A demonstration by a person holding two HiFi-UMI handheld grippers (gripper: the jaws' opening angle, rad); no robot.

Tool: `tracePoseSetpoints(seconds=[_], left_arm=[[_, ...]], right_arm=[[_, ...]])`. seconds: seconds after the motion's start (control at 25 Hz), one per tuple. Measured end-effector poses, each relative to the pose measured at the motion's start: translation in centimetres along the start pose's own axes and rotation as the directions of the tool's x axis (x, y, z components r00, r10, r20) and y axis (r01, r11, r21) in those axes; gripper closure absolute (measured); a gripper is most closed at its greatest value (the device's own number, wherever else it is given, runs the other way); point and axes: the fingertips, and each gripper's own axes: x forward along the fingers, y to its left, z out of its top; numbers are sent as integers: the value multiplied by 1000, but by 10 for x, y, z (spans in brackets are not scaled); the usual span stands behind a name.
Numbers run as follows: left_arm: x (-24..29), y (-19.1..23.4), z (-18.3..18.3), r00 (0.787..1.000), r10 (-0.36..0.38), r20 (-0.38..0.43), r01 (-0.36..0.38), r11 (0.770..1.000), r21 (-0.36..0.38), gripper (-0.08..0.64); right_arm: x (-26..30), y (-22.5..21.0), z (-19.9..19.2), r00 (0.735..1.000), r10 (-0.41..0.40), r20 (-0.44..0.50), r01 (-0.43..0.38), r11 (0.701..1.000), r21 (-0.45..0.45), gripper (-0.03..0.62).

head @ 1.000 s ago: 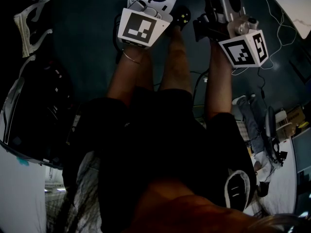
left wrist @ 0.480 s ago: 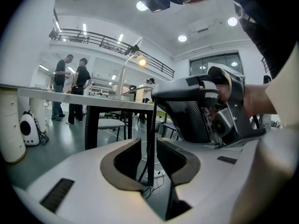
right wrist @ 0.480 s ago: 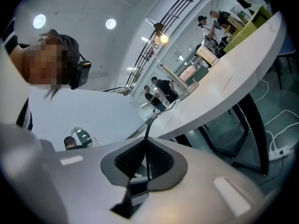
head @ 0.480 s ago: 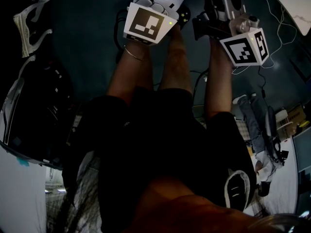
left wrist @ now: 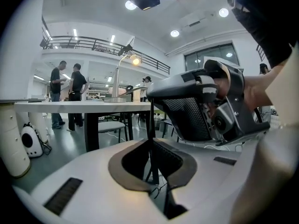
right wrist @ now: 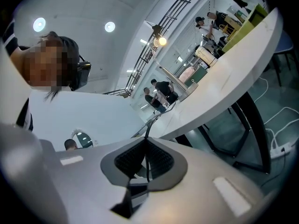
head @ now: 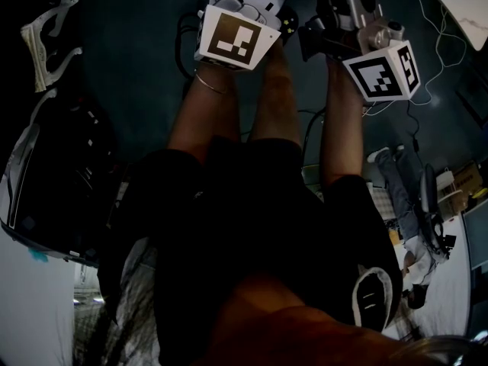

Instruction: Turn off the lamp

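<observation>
Out front, both forearms (head: 200,120) outstretched, left claw (left wrist: 150,125) closing (nothing between), right claw (right wrist: 146,149) closed empty, lamp (right wrist: 161,41) lit.

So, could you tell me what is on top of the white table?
A lit lamp stands on the table; seen edge-on, its rim hides anything lying flat there.
</observation>
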Motion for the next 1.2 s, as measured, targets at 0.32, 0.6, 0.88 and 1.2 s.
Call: tracePoseSetpoints(seconds=[0.32, 0.6, 0.88, 1.2], left_arm=[[-5, -11, 3, 999, -36, 38, 37, 999, -15, 537], [-11, -9, 9, 997, -49, 54, 51, 998, -40, 537], [-19, -8, 20, 996, -44, 75, 51, 993, -105, 537], [-39, -5, 45, 993, -42, 110, 56, 990, -127, 537]], right_arm=[[-8, -8, -1, 999, -38, 0, 38, 999, -28, 577], [-14, -15, -4, 997, -71, -17, 69, 993, -98, 547], [-27, -22, -1, 996, -90, -8, 88, 987, -134, 511], [-38, -37, -21, 988, -138, -62, 123, 972, -200, 511]])
